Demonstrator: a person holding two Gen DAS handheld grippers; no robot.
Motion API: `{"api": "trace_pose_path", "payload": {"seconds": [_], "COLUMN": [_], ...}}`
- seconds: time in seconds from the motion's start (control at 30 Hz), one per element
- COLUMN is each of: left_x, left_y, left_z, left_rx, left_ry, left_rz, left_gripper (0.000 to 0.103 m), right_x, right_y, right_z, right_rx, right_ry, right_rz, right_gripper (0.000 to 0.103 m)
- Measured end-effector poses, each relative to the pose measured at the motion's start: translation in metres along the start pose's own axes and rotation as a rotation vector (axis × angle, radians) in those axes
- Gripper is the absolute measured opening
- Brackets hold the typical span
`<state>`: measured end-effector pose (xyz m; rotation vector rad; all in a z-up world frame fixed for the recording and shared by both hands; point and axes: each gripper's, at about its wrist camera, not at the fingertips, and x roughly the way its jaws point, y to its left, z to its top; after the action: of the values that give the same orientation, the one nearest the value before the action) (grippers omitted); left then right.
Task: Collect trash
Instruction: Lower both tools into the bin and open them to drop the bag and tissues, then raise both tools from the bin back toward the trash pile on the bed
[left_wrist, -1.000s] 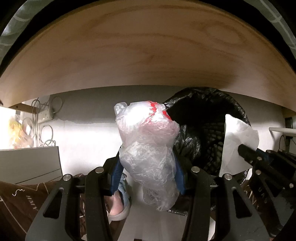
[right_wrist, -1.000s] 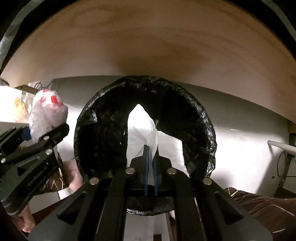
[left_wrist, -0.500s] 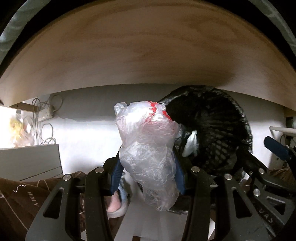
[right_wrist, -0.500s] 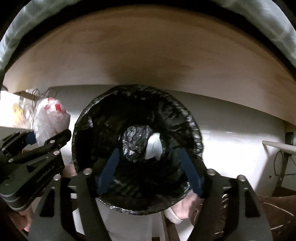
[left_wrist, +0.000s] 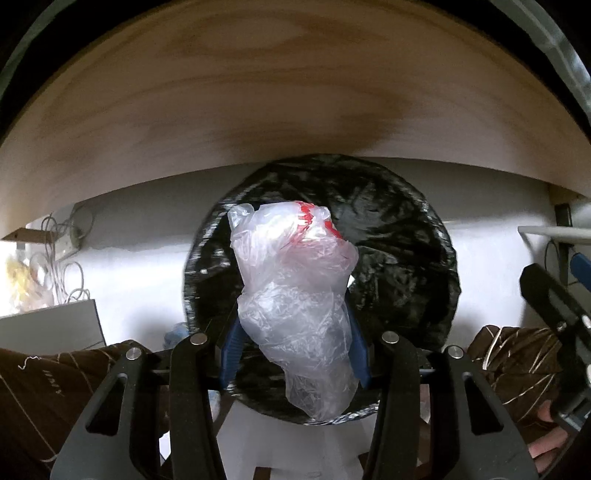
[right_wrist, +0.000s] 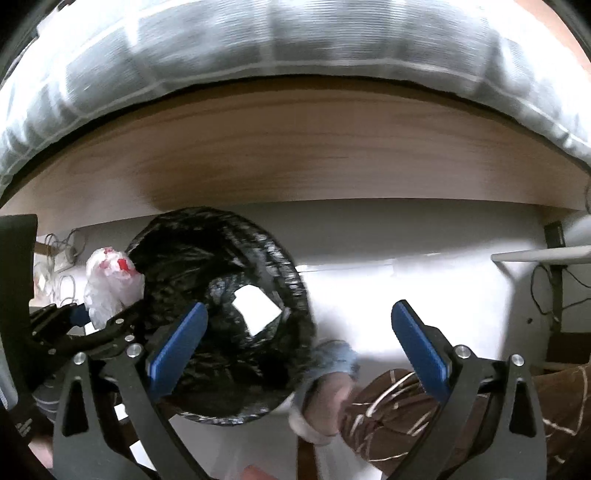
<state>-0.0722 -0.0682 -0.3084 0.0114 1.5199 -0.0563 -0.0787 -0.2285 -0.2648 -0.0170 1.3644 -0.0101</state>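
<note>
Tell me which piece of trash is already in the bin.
The white paper: it lies loose inside the black-lined bin. The clear plastic bag is clamped in the left gripper above it.

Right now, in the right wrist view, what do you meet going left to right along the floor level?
Tangle of white cables → crumpled clear plastic bag in the left gripper → black-lined trash bin with a white paper inside → slippered foot → dark cables at the far right.
</note>
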Motion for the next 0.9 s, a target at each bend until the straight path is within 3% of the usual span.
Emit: {"api": "trace_pose_path", "payload": {"seconds": [0.27, 0.63, 0.9], "left_x": [0.016, 0.019, 0.017], "left_y": [-0.022, -0.021, -0.026], "left_z": [0.002, 0.0, -0.002], "left_rx": [0.04, 0.034, 0.062], "left_ry": [0.03, 0.048, 0.044], "left_rz": [-0.003, -0.003, 0.018], "left_gripper": [0.047, 0.049, 0.069], "right_x": [0.003, 0.01, 0.009], "right_y": [-0.024, -0.009, -0.011], "right_z": [-0.003, -0.002, -0.001], "right_rx": [0.046, 0.006, 0.026], "right_ry": [0.002, 0.0, -0.002], "right_rz": [-0.028, -0.029, -0.026], "right_gripper": [0.096, 0.096, 0.096]}}
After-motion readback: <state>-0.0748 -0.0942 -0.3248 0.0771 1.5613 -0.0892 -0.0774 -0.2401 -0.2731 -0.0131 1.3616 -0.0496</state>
